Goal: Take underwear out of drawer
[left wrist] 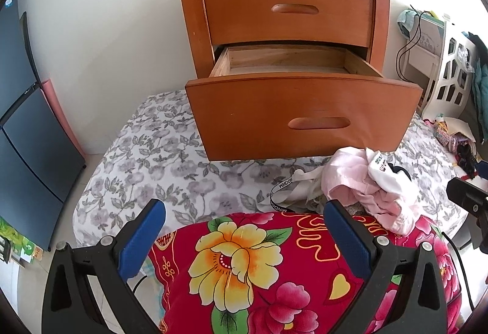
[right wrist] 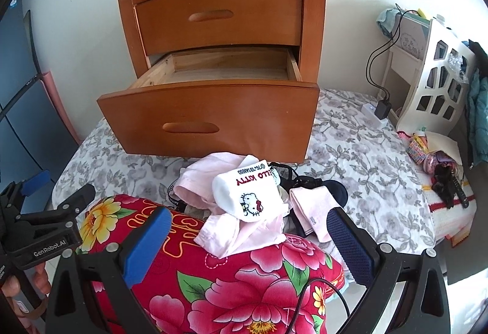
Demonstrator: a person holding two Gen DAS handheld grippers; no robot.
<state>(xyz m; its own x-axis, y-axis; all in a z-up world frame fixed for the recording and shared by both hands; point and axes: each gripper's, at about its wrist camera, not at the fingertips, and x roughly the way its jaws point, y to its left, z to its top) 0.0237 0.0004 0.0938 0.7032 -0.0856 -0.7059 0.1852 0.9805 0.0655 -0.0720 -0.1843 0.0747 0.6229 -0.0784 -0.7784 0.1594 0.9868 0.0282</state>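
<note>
Both grippers, left (left wrist: 244, 210) and right (right wrist: 247, 219), gape with nothing between their fingers. The underwear (right wrist: 231, 199) (a pink-and-white heap) lies on the bed (right wrist: 360, 150), near the open lower drawer (right wrist: 210, 117), which shows bare wood.

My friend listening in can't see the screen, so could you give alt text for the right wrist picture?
A wooden nightstand stands on a flowered bedsheet, its lower drawer pulled out and looking empty. In front lies a pile of pink and white underwear, partly on a red flowered quilt. The right claw, open, frames the pile.
</note>
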